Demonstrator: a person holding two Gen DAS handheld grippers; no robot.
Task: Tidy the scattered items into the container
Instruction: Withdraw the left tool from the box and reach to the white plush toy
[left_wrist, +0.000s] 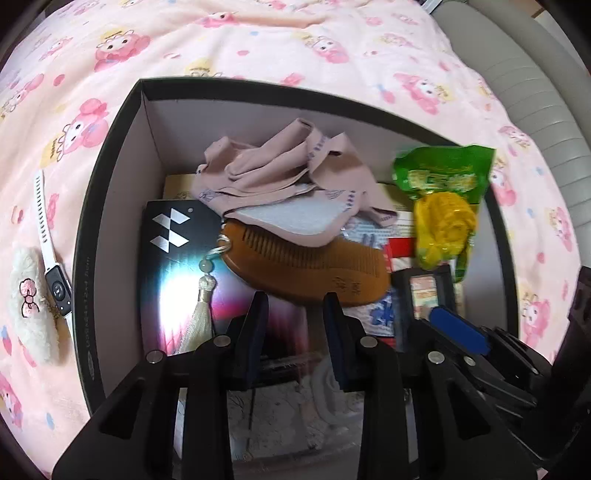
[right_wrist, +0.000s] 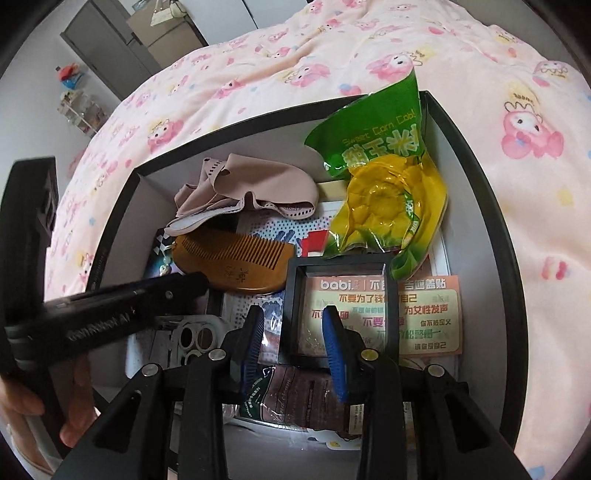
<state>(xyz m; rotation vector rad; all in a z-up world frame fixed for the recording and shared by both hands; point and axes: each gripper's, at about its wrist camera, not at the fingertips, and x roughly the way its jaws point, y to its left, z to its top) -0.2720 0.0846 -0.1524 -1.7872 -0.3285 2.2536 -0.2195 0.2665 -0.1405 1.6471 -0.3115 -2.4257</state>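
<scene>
A black box (left_wrist: 110, 184) stands on the pink bed cover, and both grippers hang over it pointing down. In it lie a wooden comb (left_wrist: 314, 266) with a tassel, a beige cloth (left_wrist: 280, 177), a green corn packet (left_wrist: 443, 206) and a black card (left_wrist: 173, 251). My left gripper (left_wrist: 293, 306) is open just short of the comb, with nothing between its fingers. My right gripper (right_wrist: 293, 317) is open above a small black frame (right_wrist: 295, 295) and a pink sticker sheet (right_wrist: 424, 314). The comb (right_wrist: 236, 258), the corn packet (right_wrist: 384, 192) and the box rim (right_wrist: 480, 177) also show in the right wrist view.
A white watch (left_wrist: 51, 258) and a fluffy white hair clip (left_wrist: 31, 302) lie on the cover left of the box. A hand (right_wrist: 22, 402) holds the left gripper at the right wrist view's left edge. A grey headboard (left_wrist: 535, 110) runs along the right.
</scene>
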